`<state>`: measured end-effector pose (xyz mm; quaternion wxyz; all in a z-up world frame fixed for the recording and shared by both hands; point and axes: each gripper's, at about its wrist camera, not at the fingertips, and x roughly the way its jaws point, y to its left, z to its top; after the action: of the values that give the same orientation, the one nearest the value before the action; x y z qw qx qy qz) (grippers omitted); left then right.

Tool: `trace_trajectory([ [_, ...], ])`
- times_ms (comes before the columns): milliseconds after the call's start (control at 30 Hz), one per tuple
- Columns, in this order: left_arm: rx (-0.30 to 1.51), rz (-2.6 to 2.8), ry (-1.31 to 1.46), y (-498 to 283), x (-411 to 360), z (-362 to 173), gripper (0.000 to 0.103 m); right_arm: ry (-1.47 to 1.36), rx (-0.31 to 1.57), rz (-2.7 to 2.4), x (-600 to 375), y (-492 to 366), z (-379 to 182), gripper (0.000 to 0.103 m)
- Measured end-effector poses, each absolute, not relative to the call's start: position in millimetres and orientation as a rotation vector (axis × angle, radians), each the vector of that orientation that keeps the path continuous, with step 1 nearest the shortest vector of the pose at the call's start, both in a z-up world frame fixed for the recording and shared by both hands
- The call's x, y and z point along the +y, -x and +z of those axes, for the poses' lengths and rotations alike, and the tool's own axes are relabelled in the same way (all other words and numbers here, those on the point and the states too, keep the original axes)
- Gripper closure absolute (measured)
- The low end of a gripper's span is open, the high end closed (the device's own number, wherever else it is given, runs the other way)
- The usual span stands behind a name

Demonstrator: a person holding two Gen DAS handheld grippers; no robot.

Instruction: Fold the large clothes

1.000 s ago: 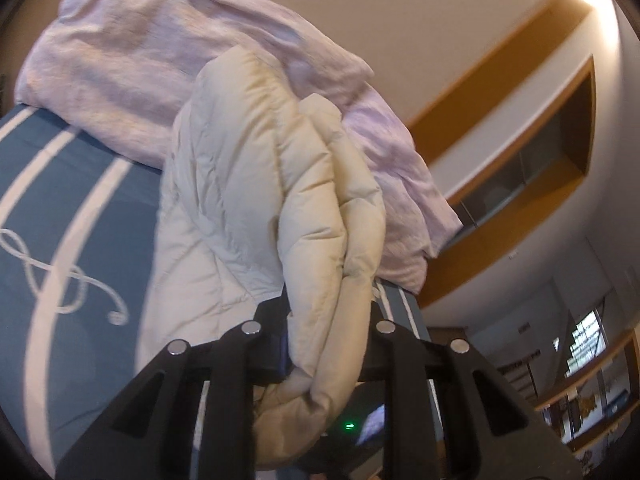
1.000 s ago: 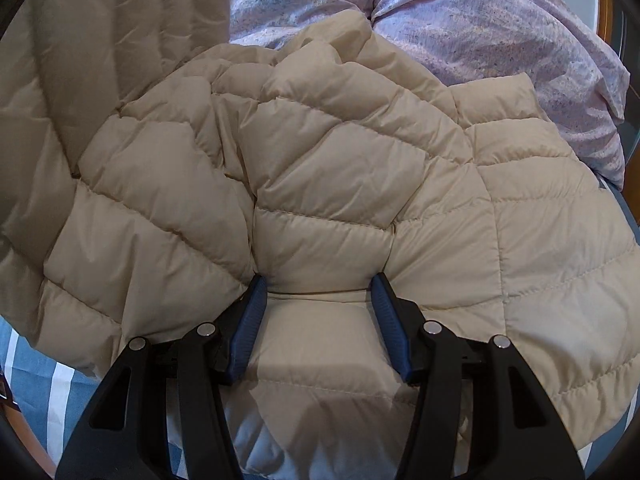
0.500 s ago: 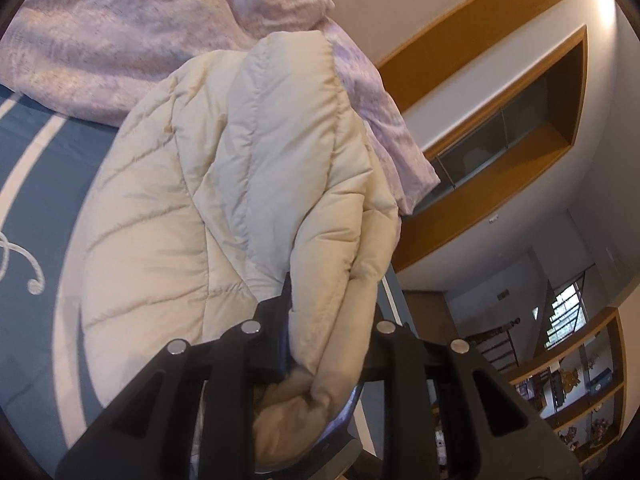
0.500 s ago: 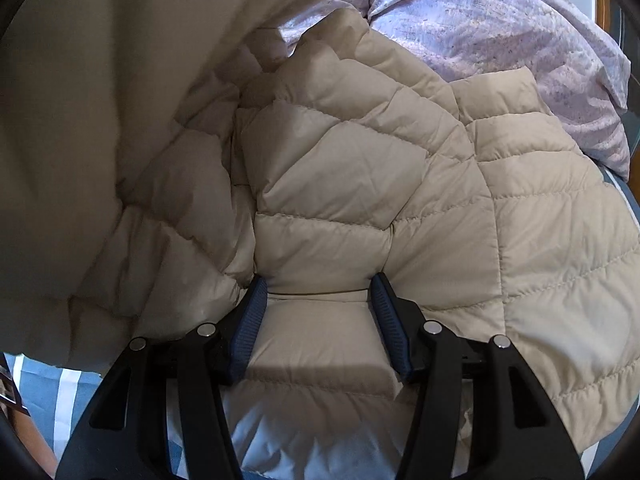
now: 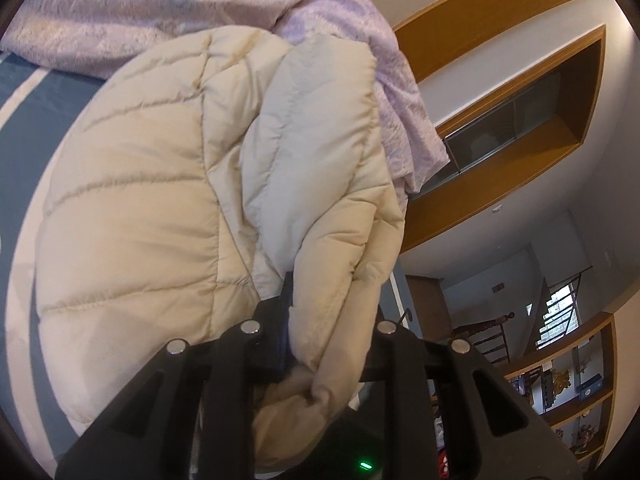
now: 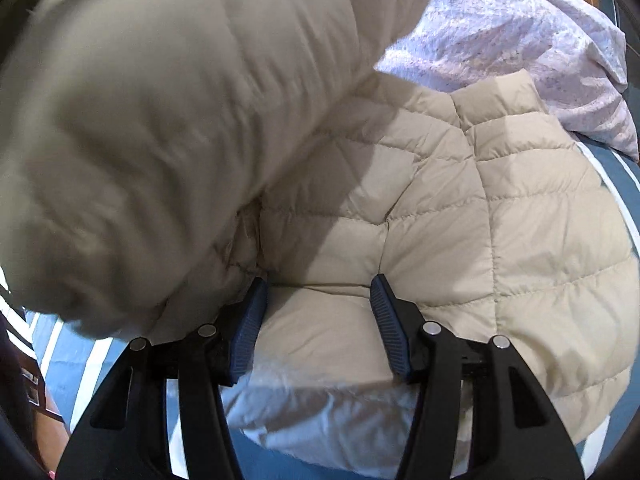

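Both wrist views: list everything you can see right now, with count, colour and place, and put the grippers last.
Quilted puffer jacket: one, beige; spread on the bed, one part lifted and folded over.
Crumpled duvet: one, pale lilac; heaped beyond the jacket.
Striped bed sheet: one, blue with white stripes; under the jacket.
Wooden wall niche: one, orange-brown; on the white wall past the bed.
Wooden shelves: brown; far right, contents too small to tell.
Left gripper: black; clamped on a bunched fold of jacket.
Right gripper: black, blue pads; jaws around a jacket panel near its edge.

raised jacket fold (image 6: 168, 128) blurred, left tongs (image 5: 328, 320) half buried
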<state>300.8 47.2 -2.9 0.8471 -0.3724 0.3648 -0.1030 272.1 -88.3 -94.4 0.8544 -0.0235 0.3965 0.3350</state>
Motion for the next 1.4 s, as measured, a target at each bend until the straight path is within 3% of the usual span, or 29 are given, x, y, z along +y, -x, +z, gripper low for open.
trace_trajectory([
  [733, 0.898, -0.107, 0.508, -345.0, -37.5, -35.2, 0.08, 0.042, 0.761, 0.515, -209.1, -261.1, -78.2, 0.047],
  [1167, 0.909, -0.121, 0.391, -346.9, -76.6, -36.9, 0.075, -0.051, 0.885, 0.479, -219.7, -284.7, -113.8, 0.046],
  [1267, 0.914, -0.123, 0.364, -345.4, -81.2, -38.0, 0.073, -0.072, 0.897, 0.48, -222.4, -286.9, -114.6, 0.046],
  [1400, 0.913, -0.11, 0.34, -337.7, -86.7, -35.3, 0.058, -0.069, 0.897, 0.474, -222.2, -287.8, -115.2, 0.046],
])
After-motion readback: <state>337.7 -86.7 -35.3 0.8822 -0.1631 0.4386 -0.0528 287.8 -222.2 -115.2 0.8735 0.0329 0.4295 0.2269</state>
